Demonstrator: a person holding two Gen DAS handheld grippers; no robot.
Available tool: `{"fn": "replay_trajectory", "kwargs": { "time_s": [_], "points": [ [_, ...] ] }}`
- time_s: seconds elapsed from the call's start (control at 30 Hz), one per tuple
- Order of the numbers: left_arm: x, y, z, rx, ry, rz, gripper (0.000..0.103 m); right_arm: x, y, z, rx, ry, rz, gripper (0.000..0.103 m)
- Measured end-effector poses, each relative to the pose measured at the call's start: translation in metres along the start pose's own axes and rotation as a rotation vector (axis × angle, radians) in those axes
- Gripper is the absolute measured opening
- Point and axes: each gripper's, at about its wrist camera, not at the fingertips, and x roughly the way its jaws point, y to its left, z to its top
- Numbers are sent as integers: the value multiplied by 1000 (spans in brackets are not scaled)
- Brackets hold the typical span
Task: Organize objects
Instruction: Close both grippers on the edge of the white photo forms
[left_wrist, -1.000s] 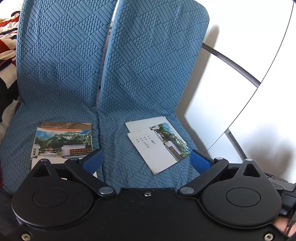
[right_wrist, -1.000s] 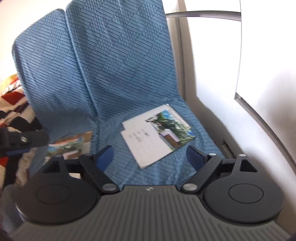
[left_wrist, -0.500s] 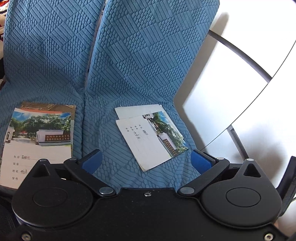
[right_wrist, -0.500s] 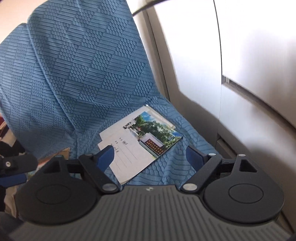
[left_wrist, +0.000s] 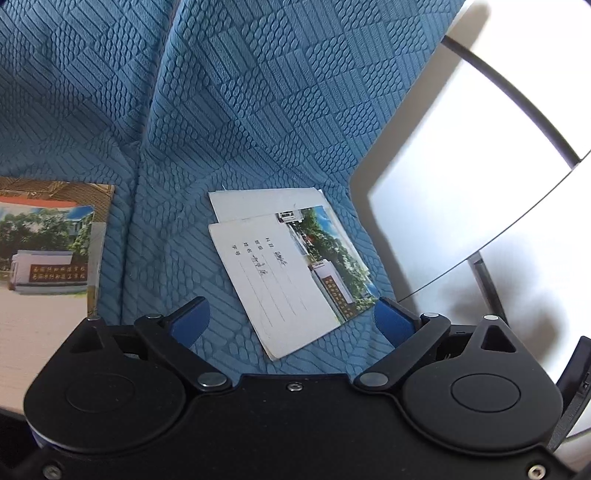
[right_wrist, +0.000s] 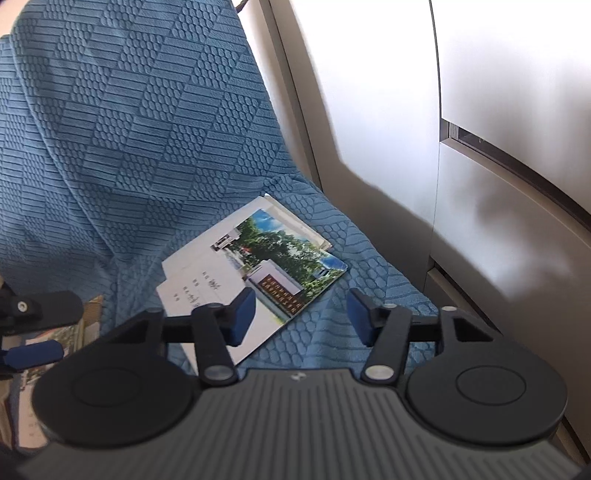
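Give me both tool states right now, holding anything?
Left tool: open wide, jaws just closing slightly, holding nothing; notebooks lie ahead.
Right tool: open, jaws just closing, nothing gripped; above top notebook's corner.

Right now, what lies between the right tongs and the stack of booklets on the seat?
Nothing but bare blue seat cover. In the right wrist view the right tongs, just narrowing, hang open over the booklets, gripping nothing.

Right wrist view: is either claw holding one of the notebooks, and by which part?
Nothing is held. The right claw, jaws just closing, and the open left claw hover above the notebooks.
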Motion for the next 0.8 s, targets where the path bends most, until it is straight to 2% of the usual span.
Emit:
{"fn": "replay_trajectory", "kwargs": {
  "time_s": [0.07,0.13,0.2,0.3,0.4,0.47,0.57,0.63,0.8],
  "points": [
    [13,3,5,2,8,13,95,8,0,2,-20,-14,-27,48],
    [26,6,9,8,14,24,94,14,4,5,-76,-54,-83,46],
    [38,9,14,14,22,34,93,24,3,9,-93,-65,-66,46],
    [57,16,20,5,28,30,86,39,7,8,-97,-57,-43,36],
    [76,24,24,2,48,31,83,55,10,3,-95,-65,-66,21],
    [88,28,26,-5,61,36,81,65,12,0,-95,-63,-58,18],
    [104,35,29,-20,71,40,79,76,11,0,-43,-25,22,13],
    [111,40,31,-40,71,33,76,81,15,-3,-68,-28,5,13],
    [128,51,40,-87,52,26,73,91,19,-7,-85,-42,29,13]
  ]
}}
